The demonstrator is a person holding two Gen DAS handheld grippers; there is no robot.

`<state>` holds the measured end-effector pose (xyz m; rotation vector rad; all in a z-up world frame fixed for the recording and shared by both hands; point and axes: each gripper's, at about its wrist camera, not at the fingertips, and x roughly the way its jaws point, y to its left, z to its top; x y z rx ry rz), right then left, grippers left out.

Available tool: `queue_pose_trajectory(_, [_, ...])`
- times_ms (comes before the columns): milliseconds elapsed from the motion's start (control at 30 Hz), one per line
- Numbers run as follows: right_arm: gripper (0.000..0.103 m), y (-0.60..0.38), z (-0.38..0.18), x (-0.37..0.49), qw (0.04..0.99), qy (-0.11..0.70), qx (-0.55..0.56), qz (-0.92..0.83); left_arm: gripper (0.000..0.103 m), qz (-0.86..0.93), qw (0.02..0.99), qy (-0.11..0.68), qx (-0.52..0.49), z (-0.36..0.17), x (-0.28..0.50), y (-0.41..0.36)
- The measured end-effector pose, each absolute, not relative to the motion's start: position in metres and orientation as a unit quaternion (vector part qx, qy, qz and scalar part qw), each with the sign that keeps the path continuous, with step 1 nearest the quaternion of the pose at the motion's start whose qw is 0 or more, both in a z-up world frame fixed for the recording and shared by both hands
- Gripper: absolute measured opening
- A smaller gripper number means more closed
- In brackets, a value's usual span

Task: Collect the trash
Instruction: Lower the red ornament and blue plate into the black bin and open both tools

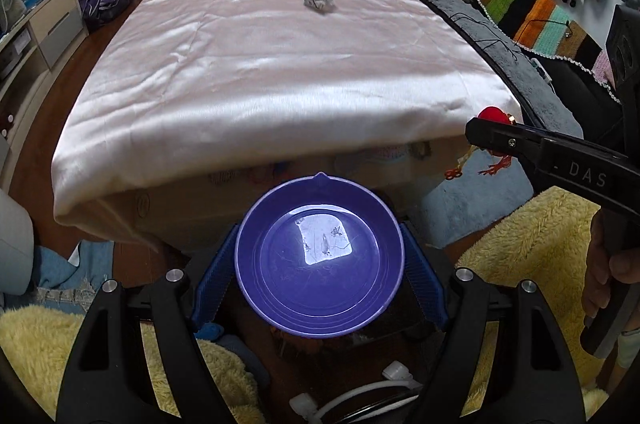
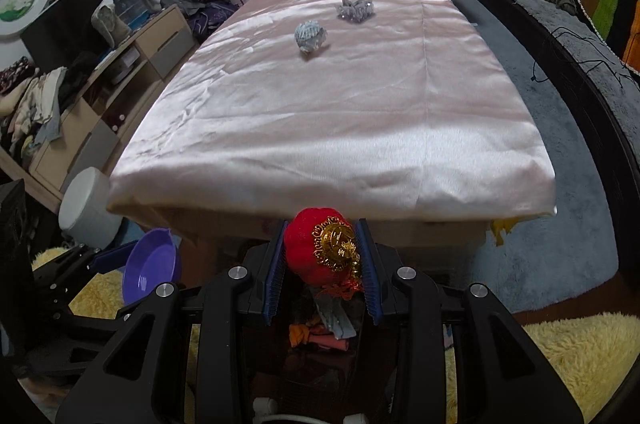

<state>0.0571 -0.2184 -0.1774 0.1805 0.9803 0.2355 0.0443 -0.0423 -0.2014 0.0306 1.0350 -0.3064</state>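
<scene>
Two crumpled wads left on the pink satin tablecloth point(image 2: 328, 112): rounder paper ball point(image 2: 310, 37) nearer, spikier foil-like wrapper point(image 2: 355, 9) just behind and to its right, both well past mid-table, far from either tool.

Right gripper point(image 2: 322, 256): clamped on red plush ornament point(image 2: 320, 252) with gold emblem, blue pads pressing both flanks, held low at near table edge, pointing down the table's length. Beneath it, what looks like a dark bin with scraps inside point(image 2: 328, 328).

Left gripper point(image 1: 319, 264): closed on purple plastic basin point(image 1: 320, 300), rim pinched between pads, bowl tilted to face camera, also below table edge.

Judgement: both hands occupied, so release of ornament over bin likely first. Ball slightly left of right gripper's axis, straight ahead and far; no clear long axis. Neither hand plainly nearer.
</scene>
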Motion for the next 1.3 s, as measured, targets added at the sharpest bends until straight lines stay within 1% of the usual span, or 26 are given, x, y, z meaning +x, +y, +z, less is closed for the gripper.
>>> queue_pose_trajectory(167, [0.035,-0.198,-0.196,0.046,0.865,0.486,0.039,0.119,0.074,-0.142,0.849,0.509,0.008,-0.221,0.039,-0.040])
queue_pose_trajectory(467, [0.035,-0.181,-0.229,0.042,0.842,0.524,0.027,0.126,0.074,-0.140,0.829,0.542,0.002,-0.254,0.036,-0.039])
queue_pose_trajectory(667, [0.036,-0.178,-0.252,0.044,0.820,0.554,0.044,0.137,0.075,-0.144,0.813,0.565,-0.005,-0.274,0.040,-0.034])
queue_pose_trajectory(700, [0.037,-0.178,-0.253,0.045,0.818,0.556,0.046,0.138,0.075,-0.145,0.810,0.568,-0.007,-0.276,0.040,-0.034])
queue_pose_trajectory(733, [0.051,-0.178,-0.253,0.046,0.818,0.557,0.050,0.138,0.076,-0.145,0.807,0.572,-0.009,-0.278,0.041,-0.033])
queue_pose_trajectory(767, [0.069,-0.180,-0.253,0.047,0.819,0.555,0.055,0.137,0.079,-0.143,0.805,0.576,-0.010,-0.280,0.042,-0.033])
queue_pose_trajectory(800, [0.072,-0.180,-0.253,0.048,0.820,0.552,0.060,0.137,0.085,-0.140,0.804,0.578,-0.010,-0.281,0.043,-0.032])
queue_pose_trajectory(833, [0.072,-0.179,-0.252,0.049,0.821,0.551,0.062,0.136,0.089,-0.136,0.805,0.577,-0.008,-0.281,0.043,-0.032])
queue_pose_trajectory(1000, [0.073,-0.181,-0.251,0.054,0.823,0.549,0.069,0.130,0.094,-0.127,0.808,0.575,0.001,-0.281,0.046,-0.030])
queue_pose_trajectory(1100, [0.081,-0.181,-0.250,0.056,0.826,0.547,0.063,0.121,0.095,-0.124,0.810,0.573,0.001,-0.280,0.048,-0.029])
queue_pose_trajectory(1133, [0.087,-0.180,-0.249,0.056,0.826,0.548,0.060,0.117,0.095,-0.123,0.810,0.573,0.000,-0.279,0.049,-0.028])
queue_pose_trajectory(1300, [0.093,-0.181,-0.244,0.060,0.828,0.545,0.055,0.118,0.095,-0.110,0.815,0.570,-0.001,-0.272,0.053,-0.020])
